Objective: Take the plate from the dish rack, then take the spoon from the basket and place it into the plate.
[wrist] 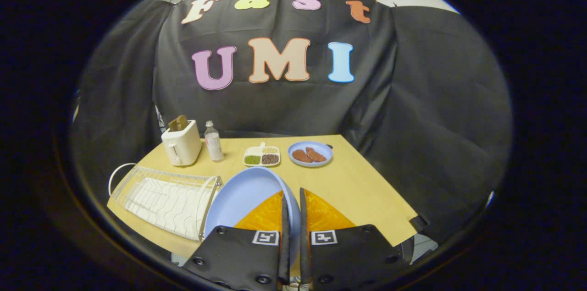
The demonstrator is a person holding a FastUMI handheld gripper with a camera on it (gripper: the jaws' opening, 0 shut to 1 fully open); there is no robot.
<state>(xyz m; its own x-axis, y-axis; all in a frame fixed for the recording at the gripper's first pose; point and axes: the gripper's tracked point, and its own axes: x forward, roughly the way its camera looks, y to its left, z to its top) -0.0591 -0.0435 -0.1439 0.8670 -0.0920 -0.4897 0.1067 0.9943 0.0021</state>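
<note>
The jaws (293,217) are drawn nearly together and pinch the rim of the light blue plate (245,197), one finger on each face of its edge, so the plate is held on edge and lifted rather than lying flat. The plate hangs just beside the dish rack (165,199), close to the rack's near end but outside its wires, and the rack looks bare of dishes. Below both lies the wooden surface (362,190), open on the side of the plate away from the rack.

Beyond the plate, towards the far edge of the surface, stand a white toaster (182,145) with a slice poking out, a small bottle (213,141) just beside it, a divided dish (262,156) of grains or beans, and a second blue plate (310,153) carrying two brown patties.

As for progress: the first part appears nearly done, since the plate is out of the rack and in the grip, though not yet set down. What remains, by my reading, is laying the plate flat on the open stretch of surface, then fetching the spoon and putting it on the plate. I cannot make out a basket or a spoon from here.
</note>
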